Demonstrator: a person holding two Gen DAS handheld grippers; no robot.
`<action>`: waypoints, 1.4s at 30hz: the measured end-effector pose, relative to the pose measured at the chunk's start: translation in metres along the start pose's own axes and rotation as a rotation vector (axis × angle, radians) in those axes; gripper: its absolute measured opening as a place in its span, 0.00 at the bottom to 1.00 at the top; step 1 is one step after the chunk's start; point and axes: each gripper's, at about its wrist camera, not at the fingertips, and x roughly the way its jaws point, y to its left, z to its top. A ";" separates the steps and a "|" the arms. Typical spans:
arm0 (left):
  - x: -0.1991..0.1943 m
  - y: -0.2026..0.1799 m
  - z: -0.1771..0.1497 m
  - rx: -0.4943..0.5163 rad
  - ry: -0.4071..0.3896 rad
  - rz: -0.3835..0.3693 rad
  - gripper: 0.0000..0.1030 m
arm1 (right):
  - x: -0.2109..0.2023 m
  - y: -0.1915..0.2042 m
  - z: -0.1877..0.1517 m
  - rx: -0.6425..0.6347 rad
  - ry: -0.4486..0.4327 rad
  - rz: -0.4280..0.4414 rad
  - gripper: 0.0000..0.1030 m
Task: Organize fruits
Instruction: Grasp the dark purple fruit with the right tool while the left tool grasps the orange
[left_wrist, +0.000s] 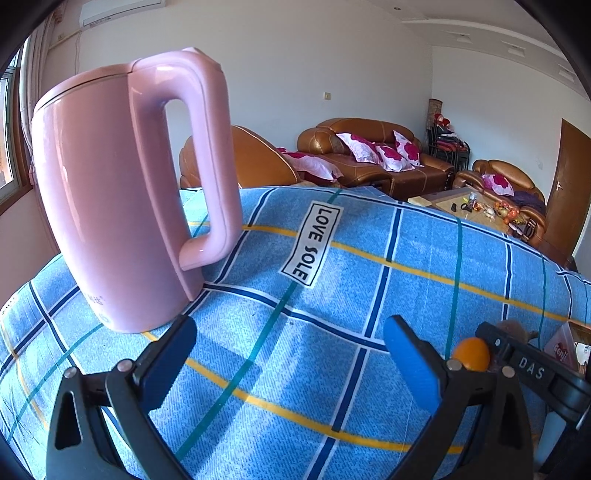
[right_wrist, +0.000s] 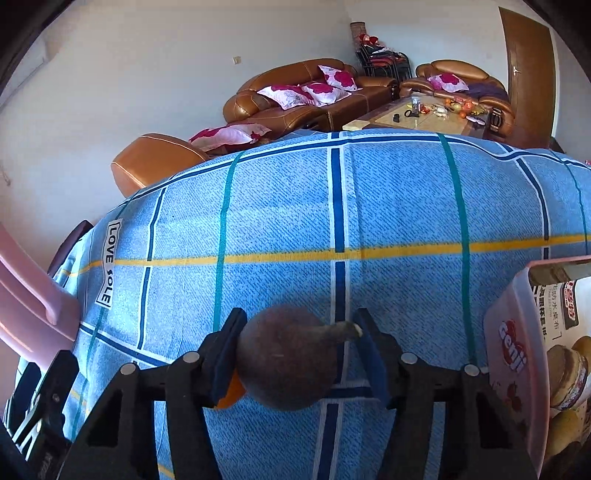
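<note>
A brown, rough-skinned round fruit (right_wrist: 286, 363) with a stubby stem sits between the fingers of the right gripper (right_wrist: 295, 354) over a blue checked tablecloth (right_wrist: 388, 206), at 6 o'clock in the right wrist view. The left pad appears to press its flank, while the stem tip at 3 o'clock seems to touch the right pad; whether the grip is firm cannot be told. An orange fruit (right_wrist: 231, 395) peeks out just beside it at 7 o'clock, also seen in the left wrist view (left_wrist: 472, 353) at 4 o'clock. The left gripper (left_wrist: 290, 363) hangs with its fingers spread wide and nothing between them, near a pink kettle (left_wrist: 122, 192) standing at 10 o'clock. A pink snack box (right_wrist: 517, 350) lies at 3 o'clock of the right view. The brown fruit looks firm, fairly light and matte enough not to slip, though its round body may roll. The broad middle seems the safer hold, since the thin stem could snap or pivot. The orange looks smooth, slightly yielding and easily gripped across its widest part.
</note>
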 end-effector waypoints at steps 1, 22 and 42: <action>-0.001 0.000 0.000 0.000 0.001 -0.001 1.00 | -0.002 0.001 -0.005 -0.006 0.000 0.015 0.51; -0.014 -0.046 -0.003 0.135 0.008 -0.357 0.98 | -0.107 -0.007 -0.069 -0.138 -0.204 0.027 0.48; 0.028 -0.109 -0.006 0.293 0.269 -0.395 0.37 | -0.103 -0.023 -0.064 -0.118 -0.198 0.018 0.48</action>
